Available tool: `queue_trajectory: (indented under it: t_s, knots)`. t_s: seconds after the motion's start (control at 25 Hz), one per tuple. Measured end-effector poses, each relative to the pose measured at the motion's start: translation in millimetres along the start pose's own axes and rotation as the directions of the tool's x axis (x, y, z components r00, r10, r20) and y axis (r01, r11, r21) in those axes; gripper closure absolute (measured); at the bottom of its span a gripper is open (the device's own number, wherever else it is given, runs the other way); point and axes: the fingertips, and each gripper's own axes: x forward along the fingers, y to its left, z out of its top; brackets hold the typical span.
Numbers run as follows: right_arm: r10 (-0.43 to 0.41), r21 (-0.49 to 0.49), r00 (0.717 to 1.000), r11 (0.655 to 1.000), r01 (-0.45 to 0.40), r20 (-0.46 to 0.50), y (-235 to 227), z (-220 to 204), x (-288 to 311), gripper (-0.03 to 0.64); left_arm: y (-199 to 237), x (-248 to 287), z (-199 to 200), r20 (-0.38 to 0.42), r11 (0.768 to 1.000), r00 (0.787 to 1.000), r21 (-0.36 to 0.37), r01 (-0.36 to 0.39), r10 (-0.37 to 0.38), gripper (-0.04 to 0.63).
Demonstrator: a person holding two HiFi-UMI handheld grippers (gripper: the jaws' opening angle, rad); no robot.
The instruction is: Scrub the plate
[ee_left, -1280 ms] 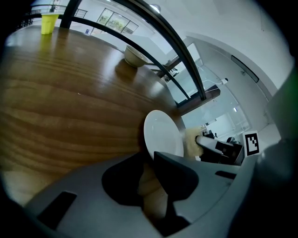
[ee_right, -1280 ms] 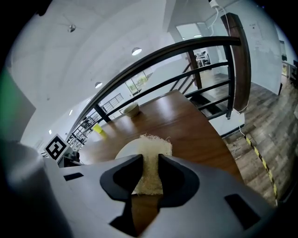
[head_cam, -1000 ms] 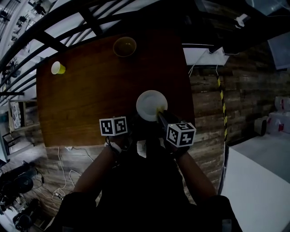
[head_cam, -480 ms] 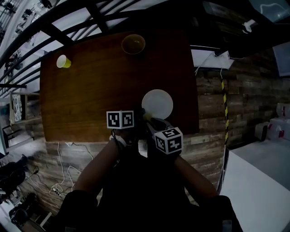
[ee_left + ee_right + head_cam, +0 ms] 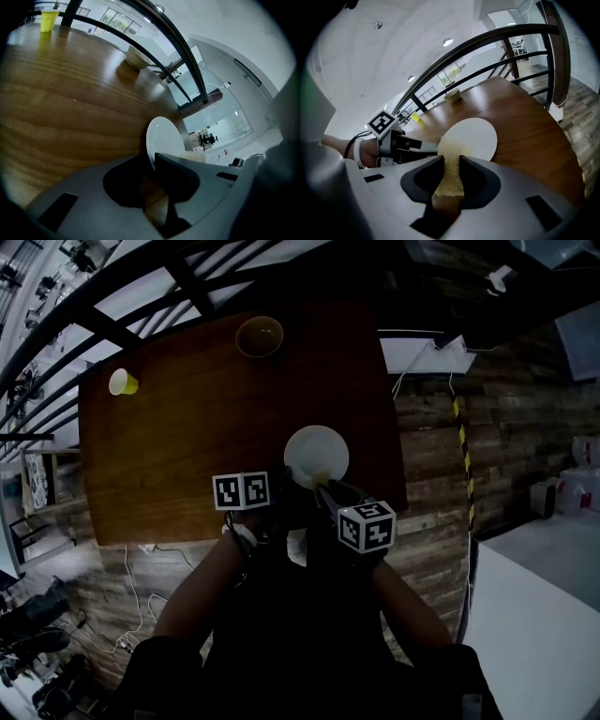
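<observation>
A white plate [image 5: 316, 455] lies on the brown wooden table [image 5: 187, 427], near its front edge. My left gripper [image 5: 281, 491] is shut on the plate's near left rim; in the left gripper view the plate [image 5: 161, 140] runs edge-on into the jaws. My right gripper [image 5: 323, 484] is shut on a yellow sponge [image 5: 450, 161], which presses on the near side of the plate [image 5: 476, 137]. In the right gripper view the left gripper [image 5: 426, 147] shows at the plate's left edge.
A yellow cup [image 5: 120, 382] stands at the table's far left corner, and an olive bowl [image 5: 259, 336] sits at the far edge. Black railing bars [image 5: 141, 296] run behind the table. The table's right edge [image 5: 398, 456] drops to plank flooring.
The right gripper with the sponge swept from the plate's right side to its left rim and has come back toward the middle. The left gripper keeps its hold.
</observation>
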Motion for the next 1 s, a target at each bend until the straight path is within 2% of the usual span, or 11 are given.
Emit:
queue_trajectory:
  t_s: [0.72,0.88,1.0]
  knots:
    - [-0.082,0.122,0.991,0.99,0.069,0.105,-50.4,19.2,-32.1,0.502,-2.3,0.4,-1.3,0.026,1.0,1.0,-0.015,0.007,-0.007,0.517]
    - [-0.124,0.137,0.983,0.985,0.105,0.137,-63.3,28.6,-46.9,0.502,-1.8,-11.4,4.4,0.072,0.999,0.997,-0.04,0.03,-0.027,0.517]
    - [-0.133,0.143,0.977,0.984,0.109,0.168,-65.0,36.8,-61.8,0.502,-0.3,-30.4,13.3,0.129,1.0,0.992,-0.018,0.013,-0.011,0.517]
